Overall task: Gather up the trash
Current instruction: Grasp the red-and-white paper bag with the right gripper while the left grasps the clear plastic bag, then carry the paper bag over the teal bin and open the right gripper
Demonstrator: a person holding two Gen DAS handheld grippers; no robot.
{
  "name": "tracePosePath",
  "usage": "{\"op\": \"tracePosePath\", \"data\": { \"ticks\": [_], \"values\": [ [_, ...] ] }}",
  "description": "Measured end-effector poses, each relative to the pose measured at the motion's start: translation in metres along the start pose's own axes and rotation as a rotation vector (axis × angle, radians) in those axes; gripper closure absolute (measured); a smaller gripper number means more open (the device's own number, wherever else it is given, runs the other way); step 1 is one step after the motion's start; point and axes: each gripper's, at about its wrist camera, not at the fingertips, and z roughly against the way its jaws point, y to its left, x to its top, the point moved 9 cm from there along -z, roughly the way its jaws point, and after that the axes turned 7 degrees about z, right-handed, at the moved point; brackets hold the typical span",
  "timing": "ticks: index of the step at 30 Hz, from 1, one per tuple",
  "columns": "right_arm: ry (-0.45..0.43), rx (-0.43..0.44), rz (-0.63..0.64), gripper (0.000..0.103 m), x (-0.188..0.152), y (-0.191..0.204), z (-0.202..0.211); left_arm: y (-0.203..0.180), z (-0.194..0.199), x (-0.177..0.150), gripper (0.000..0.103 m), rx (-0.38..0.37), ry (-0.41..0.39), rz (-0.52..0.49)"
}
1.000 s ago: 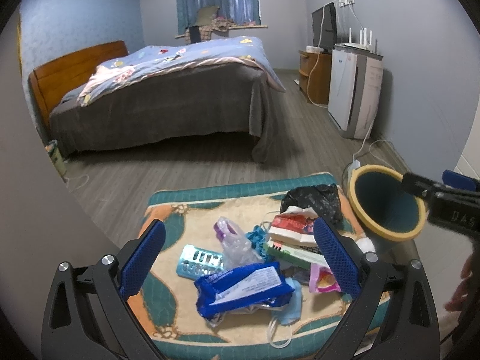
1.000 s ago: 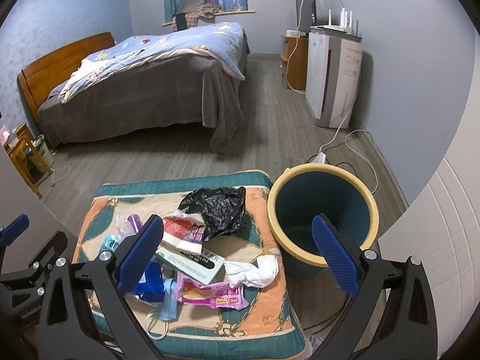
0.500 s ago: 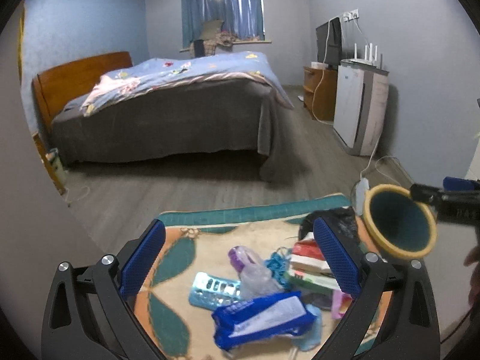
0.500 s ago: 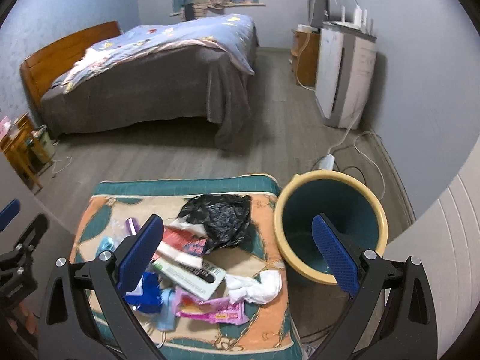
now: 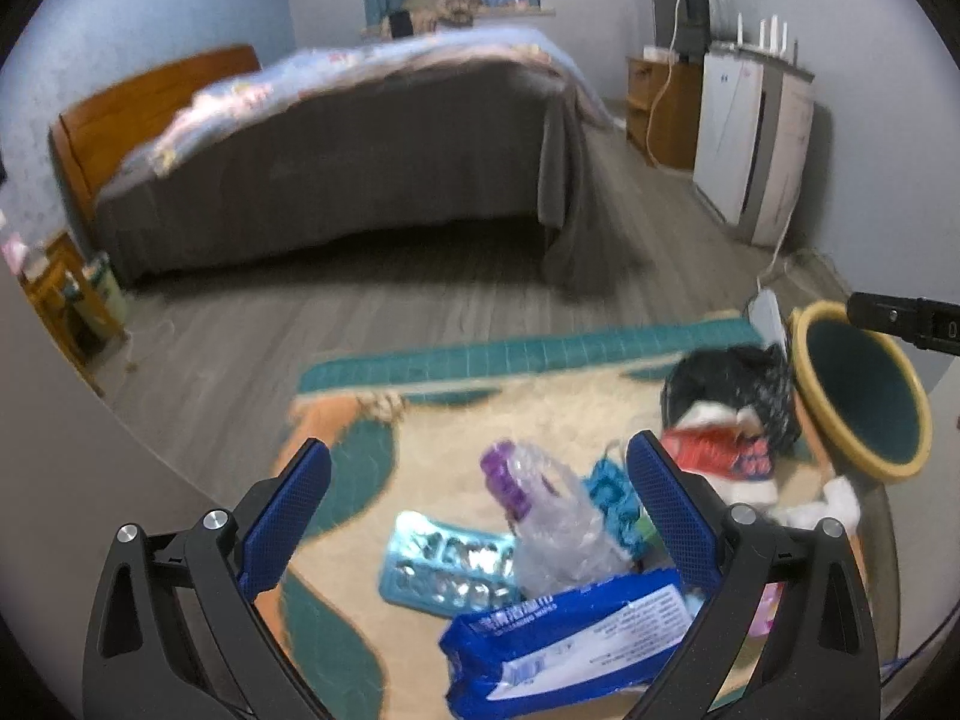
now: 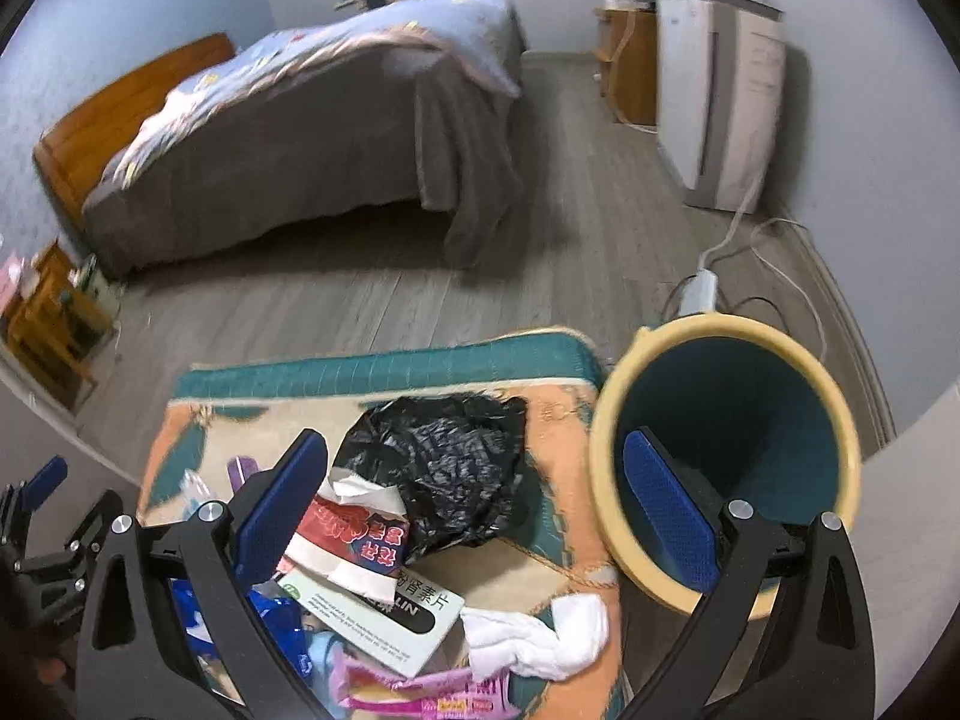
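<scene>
Now, left tool: wide open, empty, above the trash.
Blue wrapper: at 6 o'clock below it, long axis lying crosswise.
Right tool: also agape, holding nothing.
Bin: at 3 o'clock, beside the desk.
Obstacles: clear bag, blister pack crowd the wrapper.

A bed with a grey cover and blue quilt stands on the grey wood floor. A white appliance stands against the far wall, beside a wooden cabinet. A small wooden side table stands left.
</scene>
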Motion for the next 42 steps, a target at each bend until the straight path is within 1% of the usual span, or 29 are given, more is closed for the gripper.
{"op": "tracePosePath", "data": {
  "ticks": [1, 2, 5, 8, 9, 10, 15, 18, 19, 20, 21, 22, 23, 24, 25, 26, 27, 28, 29, 31, 32, 34, 35, 38, 42],
  "values": [
    [0.016, 0.012, 0.028, 0.006, -0.003, 0.008, -0.010, 0.000, -0.007, -0.005, 0.005, 0.004, 0.020, 0.000],
    [0.027, 0.027, 0.044, 0.006, -0.006, 0.013, -0.016, 0.002, -0.014, -0.010, 0.005, 0.024, 0.035, -0.001],
    [0.069, 0.071, 0.104, 0.006, -0.015, 0.032, -0.037, 0.003, -0.025, -0.018, 0.005, 0.025, 0.065, -0.002],
    [0.105, 0.086, 0.182, 0.007, -0.024, 0.046, -0.054, 0.007, -0.034, -0.023, 0.005, 0.039, 0.071, -0.021],
    [0.112, 0.092, 0.198, 0.007, -0.026, 0.048, -0.057, 0.009, -0.037, -0.024, 0.005, 0.031, 0.080, -0.015],
    [0.119, 0.103, 0.216, 0.010, -0.027, 0.051, -0.061, 0.009, -0.039, -0.025, 0.005, 0.026, 0.087, -0.010],
    [0.102, 0.164, 0.303, 0.017, -0.027, 0.069, -0.067, 0.010, -0.048, -0.029, 0.005, 0.006, 0.110, 0.008],
    [0.105, 0.183, 0.367, 0.024, -0.031, 0.082, -0.069, 0.003, -0.054, -0.033, 0.007, -0.019, 0.129, 0.004],
    [0.110, 0.187, 0.385, 0.028, -0.033, 0.086, -0.071, 0.000, -0.057, -0.036, 0.008, -0.022, 0.140, -0.004],
    [0.119, 0.188, 0.404, 0.037, -0.036, 0.089, -0.073, -0.002, -0.059, -0.039, 0.008, -0.026, 0.150, -0.011],
    [0.128, 0.186, 0.419, 0.042, -0.038, 0.090, -0.076, -0.005, -0.062, -0.042, 0.009, -0.028, 0.161, -0.023],
    [0.143, 0.180, 0.433, 0.052, -0.041, 0.091, -0.080, -0.007, -0.065, -0.045, 0.013, -0.029, 0.174, -0.034],
    [0.161, 0.173, 0.442, 0.058, -0.045, 0.091, -0.084, -0.009, -0.067, -0.048, 0.023, -0.036, 0.188, -0.044],
    [0.172, 0.170, 0.446, 0.059, -0.047, 0.090, -0.086, -0.013, -0.070, -0.052, 0.027, -0.048, 0.210, -0.056],
    [0.173, 0.168, 0.448, 0.062, -0.048, 0.089, -0.086, -0.014, -0.070, -0.054, 0.034, -0.058, 0.216, -0.060],
    [0.171, 0.164, 0.450, 0.072, -0.047, 0.087, -0.084, -0.017, -0.070, -0.056, 0.040, -0.072, 0.221, -0.063],
    [0.174, 0.165, 0.447, 0.079, -0.047, 0.086, -0.083, -0.020, -0.070, -0.057, 0.044, -0.086, 0.225, -0.068],
    [0.178, 0.170, 0.441, 0.091, -0.047, 0.085, -0.081, -0.023, -0.069, -0.057, 0.052, -0.097, 0.226, -0.074],
    [0.180, 0.171, 0.434, 0.091, -0.046, 0.085, -0.080, -0.025, -0.068, -0.057, 0.063, -0.106, 0.226, -0.082],
    [0.172, 0.181, 0.433, 0.091, -0.045, 0.084, -0.074, -0.030, -0.065, -0.059, 0.074, -0.112, 0.220, -0.113],
    [0.166, 0.182, 0.438, 0.091, -0.045, 0.084, -0.070, -0.034, -0.062, -0.059, 0.079, -0.117, 0.212, -0.130],
    [0.154, 0.181, 0.445, 0.091, -0.043, 0.085, -0.063, -0.036, -0.056, -0.057, 0.086, -0.120, 0.191, -0.147],
    [0.148, 0.180, 0.445, 0.091, -0.041, 0.084, -0.058, -0.036, -0.054, -0.055, 0.087, -0.119, 0.179, -0.151],
    [0.119, 0.165, 0.434, 0.091, -0.033, 0.080, -0.043, -0.036, -0.040, -0.040, 0.090, -0.114, 0.111, -0.142],
    [0.079, 0.149, 0.382, 0.091, -0.019, 0.069, -0.018, -0.037, -0.011, -0.012, 0.091, -0.102, -0.006, -0.125]
  ]
}}
